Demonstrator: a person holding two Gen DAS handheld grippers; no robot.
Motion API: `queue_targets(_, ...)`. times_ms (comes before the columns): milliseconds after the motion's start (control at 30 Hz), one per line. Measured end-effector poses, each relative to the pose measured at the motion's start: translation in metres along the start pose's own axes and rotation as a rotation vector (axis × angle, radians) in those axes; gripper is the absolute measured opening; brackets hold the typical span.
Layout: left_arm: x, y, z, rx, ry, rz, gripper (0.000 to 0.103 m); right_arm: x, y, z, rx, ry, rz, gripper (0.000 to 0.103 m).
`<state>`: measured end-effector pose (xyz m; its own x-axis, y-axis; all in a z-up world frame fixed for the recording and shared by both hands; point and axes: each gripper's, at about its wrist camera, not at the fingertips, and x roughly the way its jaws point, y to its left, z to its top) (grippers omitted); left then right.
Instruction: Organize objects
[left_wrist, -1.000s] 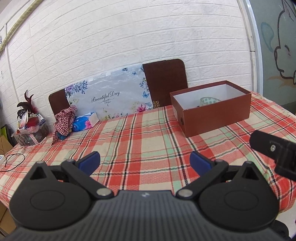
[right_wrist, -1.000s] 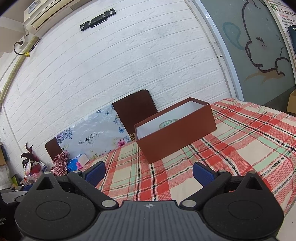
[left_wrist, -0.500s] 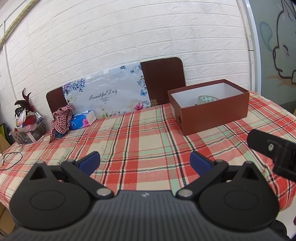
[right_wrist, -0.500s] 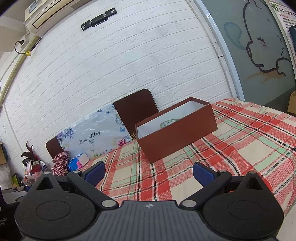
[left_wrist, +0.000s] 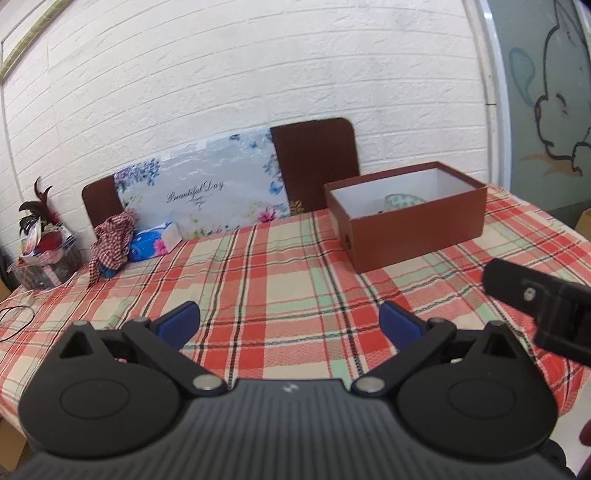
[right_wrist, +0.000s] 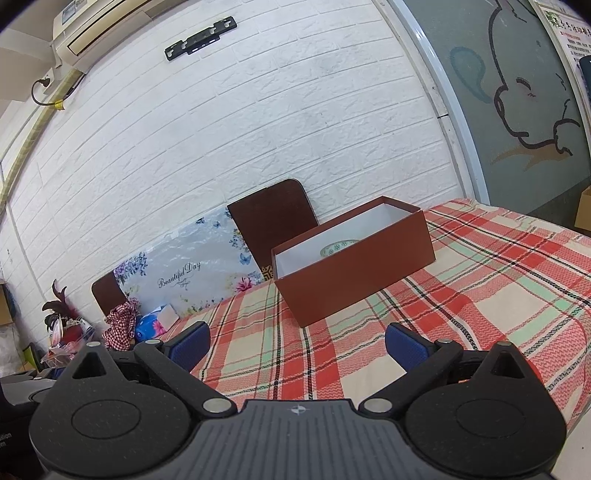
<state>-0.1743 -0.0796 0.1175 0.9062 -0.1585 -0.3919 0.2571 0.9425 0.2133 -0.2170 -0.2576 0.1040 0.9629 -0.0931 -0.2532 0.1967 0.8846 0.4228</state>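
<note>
i've got both tools up over the near edge of the table (left_wrist: 280, 273), which wears a red, green and cream plaid cloth. my left gripper (left_wrist: 290, 317) has its blue-padded fingers (left_wrist: 181, 317) spread wide with nothing between them, only plaid cloth showing through the gap. my right gripper (right_wrist: 297, 339) is the same story, jaws wide apart and empty, hovering above the cloth; from the left view i catch its black body poking in at the right edge. the thing i care about is the brown box (left_wrist: 413, 229), sitting on the far right part of the table, well apart from both grippers. it is a lidless rectangular carton, reddish-brown outside, plain white inside, set at a slight angle to the table edge, with a small dark mark on its left end wall. inside it, toward the back, i can see the rim of a pale dish with a green pattern (right_wrist: 338, 245); what else is in there is hidden by the front wall. over on the far left there is a red checked cloth bundle (left_wrist: 112, 236) touching a blue tissue pack (left_wrist: 153, 245), and a floral board (left_wrist: 207, 199) reading "beautiful day" leaning against the white brick wall. a dark brown chair back (right_wrist: 273, 218) stands just behind the box.
</note>
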Motion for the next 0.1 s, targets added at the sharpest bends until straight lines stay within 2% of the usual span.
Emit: queue_targets(100,0.0005,-0.0014,-0.0009,0.007,0.0,-0.018,0.103,0.0018,-0.0032,0.0007,-0.004,0.008,0.005,0.102)
